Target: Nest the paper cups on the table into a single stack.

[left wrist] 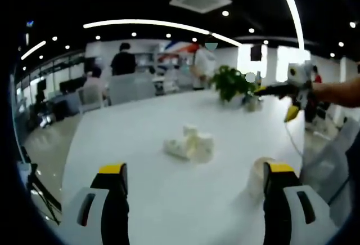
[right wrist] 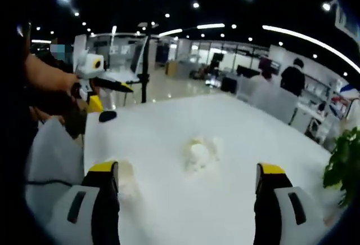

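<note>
Hovering over the white counter [left wrist: 140, 143], both grippers sit w/ jaws spread wide, nothing between them. Left gripper [left wrist: 196, 173] faces a loose cluster of white paper cups [left wrist: 191, 143] lying mid-counter, well ahead of its jaws; one more paper cup [left wrist: 257, 176] stands just beside its right jaw. Right gripper [right wrist: 185, 173] looks at the same cluster from the other side, blurred, approx centred between its jaws. Potted plant [left wrist: 232, 83] stands at the counter's far edge. People stand in the bkgd of the office.
</note>
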Motion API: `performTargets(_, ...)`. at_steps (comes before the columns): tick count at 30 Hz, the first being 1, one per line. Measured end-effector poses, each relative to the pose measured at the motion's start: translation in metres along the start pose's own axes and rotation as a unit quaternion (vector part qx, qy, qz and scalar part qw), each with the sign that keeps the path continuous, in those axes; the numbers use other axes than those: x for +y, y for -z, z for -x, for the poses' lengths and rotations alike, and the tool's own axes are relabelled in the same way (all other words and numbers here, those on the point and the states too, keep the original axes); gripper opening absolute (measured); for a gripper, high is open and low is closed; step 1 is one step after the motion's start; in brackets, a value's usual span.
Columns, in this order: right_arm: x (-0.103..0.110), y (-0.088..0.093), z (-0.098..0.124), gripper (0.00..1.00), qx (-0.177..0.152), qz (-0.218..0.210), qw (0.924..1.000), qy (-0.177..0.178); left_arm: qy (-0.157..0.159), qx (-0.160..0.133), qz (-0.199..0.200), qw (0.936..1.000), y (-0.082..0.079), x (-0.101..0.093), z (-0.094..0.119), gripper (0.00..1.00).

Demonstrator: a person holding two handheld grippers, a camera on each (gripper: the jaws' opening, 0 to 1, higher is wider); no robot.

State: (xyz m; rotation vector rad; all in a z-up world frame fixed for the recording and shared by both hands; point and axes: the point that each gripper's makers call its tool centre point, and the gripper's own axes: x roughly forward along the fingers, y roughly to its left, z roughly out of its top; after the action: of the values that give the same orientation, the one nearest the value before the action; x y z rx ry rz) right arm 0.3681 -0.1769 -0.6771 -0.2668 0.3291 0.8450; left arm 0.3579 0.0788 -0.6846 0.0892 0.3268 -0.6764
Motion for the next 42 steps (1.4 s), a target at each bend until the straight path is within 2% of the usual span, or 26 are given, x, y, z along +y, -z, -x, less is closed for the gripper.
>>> performTargets(1, -0.002, 0.003, 0.002, 1.0, 0.001, -0.007, 1.0, 0.004, 0.001, 0.002, 0.001, 1.0, 0.001, 0.0, 0.0, 0.99)
performTargets(3, -0.007, 0.001, 0.004, 1.0, -0.033, -0.001, 0.9994, 0.011, 0.004, 0.003, 0.003, 1.0, 0.005, -0.001, 0.0, 0.99)
performTargets(7, -0.009, 0.012, 0.008, 1.0, -0.045, -0.014, 0.9987, 0.019, 0.006, 0.007, 0.003, 1.0, 0.017, -0.004, 0.003, 0.98)
performTargets(12, -0.008, 0.029, 0.009, 1.0, -0.037, -0.019, 0.9988, 0.025, 0.002, -0.001, 0.013, 0.9999, 0.025, -0.004, 0.005, 0.98)
performTargets(20, -0.008, 0.031, 0.009, 1.0, -0.041, -0.026, 0.9983, 0.03, -0.003, 0.001, 0.019, 0.9998, 0.028, -0.003, 0.005, 0.98)
performTargets(25, -0.006, 0.038, 0.007, 1.0, -0.041, -0.033, 0.9981, 0.03, -0.026, 0.006, 0.013, 0.9996, 0.029, 0.004, 0.006, 0.98)
performTargets(28, -0.005, 0.041, 0.007, 1.0, -0.041, -0.035, 0.998, 0.034, -0.025, 0.005, 0.012, 0.9996, 0.029, 0.003, 0.007, 0.98)
performTargets(33, -0.005, 0.049, 0.003, 0.99, -0.046, -0.039, 0.9973, 0.042, -0.023, 0.004, 0.015, 0.9996, 0.03, 0.001, 0.008, 0.98)
performTargets(39, -0.014, 0.068, -0.009, 0.97, -0.037, -0.058, 0.9962, 0.053, -0.024, 0.007, 0.025, 0.9994, 0.032, 0.0, 0.009, 0.98)
performTargets(42, -0.017, 0.072, -0.014, 0.95, -0.036, -0.061, 0.9959, 0.056, -0.034, 0.004, 0.011, 0.9994, 0.03, 0.003, 0.009, 0.98)
